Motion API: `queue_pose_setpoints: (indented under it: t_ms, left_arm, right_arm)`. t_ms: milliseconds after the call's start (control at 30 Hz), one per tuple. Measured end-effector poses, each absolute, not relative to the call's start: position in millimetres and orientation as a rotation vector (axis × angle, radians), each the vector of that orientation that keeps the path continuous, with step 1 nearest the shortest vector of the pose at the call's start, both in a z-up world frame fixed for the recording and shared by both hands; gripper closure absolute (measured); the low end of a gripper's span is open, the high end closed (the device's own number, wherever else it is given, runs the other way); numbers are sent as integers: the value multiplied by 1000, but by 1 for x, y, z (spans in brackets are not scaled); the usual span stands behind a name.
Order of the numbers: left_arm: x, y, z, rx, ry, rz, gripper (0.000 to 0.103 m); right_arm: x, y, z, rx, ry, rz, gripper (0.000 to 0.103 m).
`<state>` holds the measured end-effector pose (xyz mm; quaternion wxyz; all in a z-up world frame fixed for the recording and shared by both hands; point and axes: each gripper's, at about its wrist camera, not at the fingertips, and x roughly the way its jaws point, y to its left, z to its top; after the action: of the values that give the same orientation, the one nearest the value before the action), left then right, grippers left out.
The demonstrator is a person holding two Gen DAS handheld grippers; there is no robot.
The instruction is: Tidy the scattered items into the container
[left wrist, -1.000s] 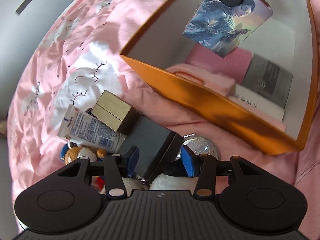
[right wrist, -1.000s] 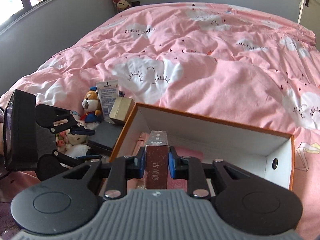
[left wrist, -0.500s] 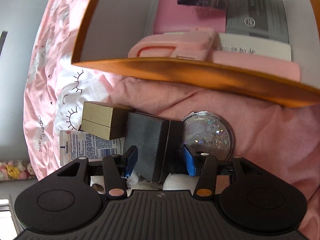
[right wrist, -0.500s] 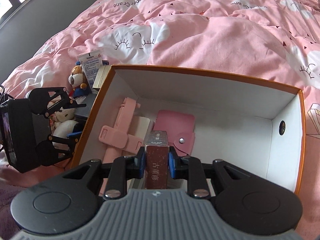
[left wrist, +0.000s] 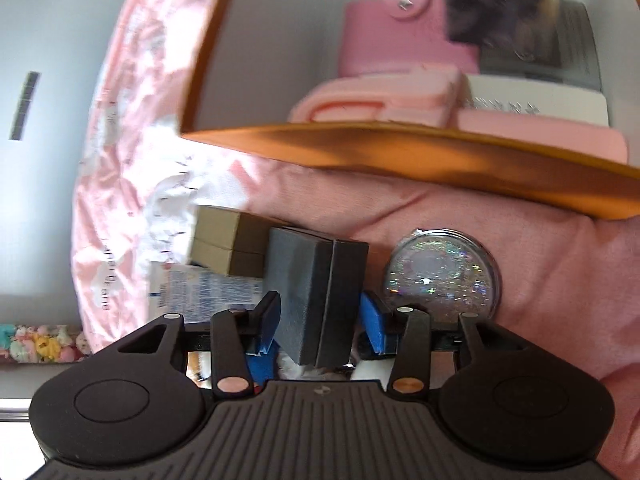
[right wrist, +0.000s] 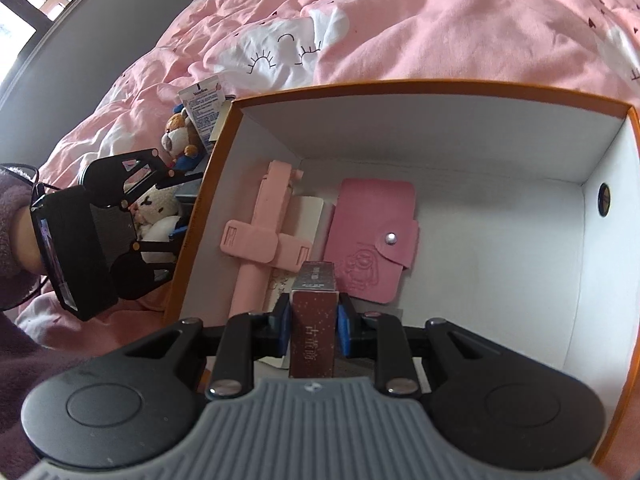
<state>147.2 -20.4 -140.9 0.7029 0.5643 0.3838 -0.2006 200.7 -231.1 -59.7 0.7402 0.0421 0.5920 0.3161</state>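
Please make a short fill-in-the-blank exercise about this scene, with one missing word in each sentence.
1. The right claw is shut on a slim dark red ____.
2. The pink snap-button wallet lies ____ the orange cardboard container.
3. The left claw straddles a dark grey box and is ____.
4. The round glitter-covered compact lies on the ____ bedcover.

Missing words: box; inside; open; pink

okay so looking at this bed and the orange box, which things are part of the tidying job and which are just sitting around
Part of the job:
orange box
maroon carton, held in the right gripper
dark grey box, between the left gripper's fingers
tan box
glitter compact
plush toys

Just there:
pink duvet
grey wall
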Motion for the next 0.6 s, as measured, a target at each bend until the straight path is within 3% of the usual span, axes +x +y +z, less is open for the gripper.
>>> queue_pose_setpoints:
  t_ms: [500,600]
  left_arm:
    - [131,-16,-153,1412,679,-440,49]
    - [137,-17,-154,1423,673,-452,50]
  right_arm:
    - [233,-252,-107,303,1569,736,77]
    - [236,-253,-112,276,1581,724,73]
